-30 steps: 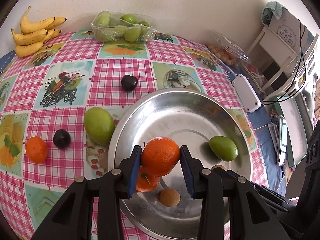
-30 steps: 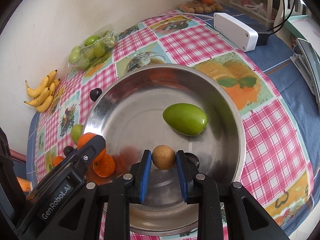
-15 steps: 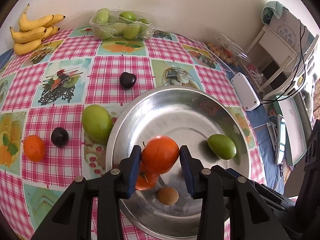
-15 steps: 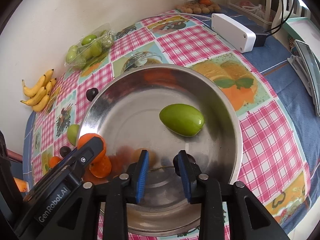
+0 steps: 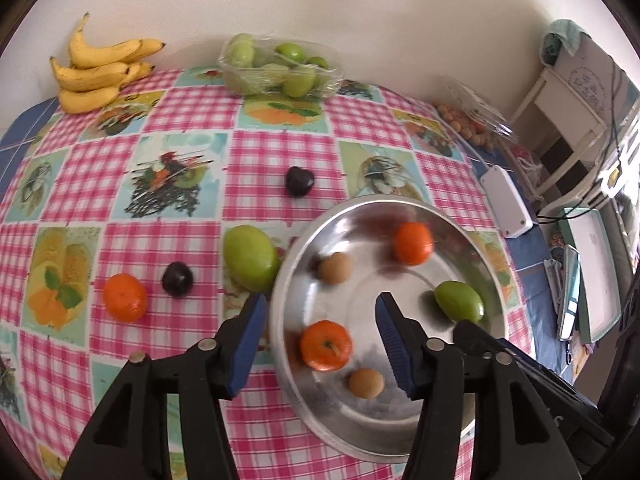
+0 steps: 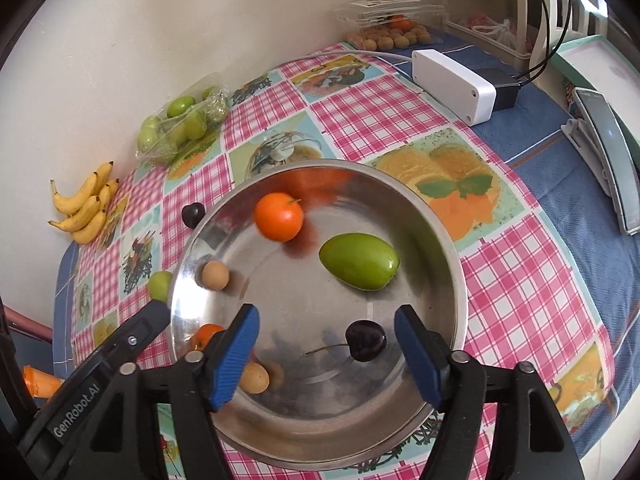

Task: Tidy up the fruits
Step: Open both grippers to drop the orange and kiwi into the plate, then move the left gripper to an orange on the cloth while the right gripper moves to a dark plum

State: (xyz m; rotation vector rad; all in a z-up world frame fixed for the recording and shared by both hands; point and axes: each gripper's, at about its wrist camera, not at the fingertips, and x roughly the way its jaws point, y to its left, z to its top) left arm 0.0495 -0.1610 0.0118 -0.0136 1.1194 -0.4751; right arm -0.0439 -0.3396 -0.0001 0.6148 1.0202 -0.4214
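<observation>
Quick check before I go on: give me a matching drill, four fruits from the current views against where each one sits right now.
Fruits:
1. dark cherry with a stem
2. bananas
3. large green mango
4. wrapped green fruits

Places:
A. on the cloth, against the outer left rim of the metal bowl
B. in a clear tray by the wall
C. inside the bowl, between the open fingers of the right gripper
D. far left corner of the table, by the wall

Pairs: 1-C, 2-D, 3-A, 4-B
</observation>
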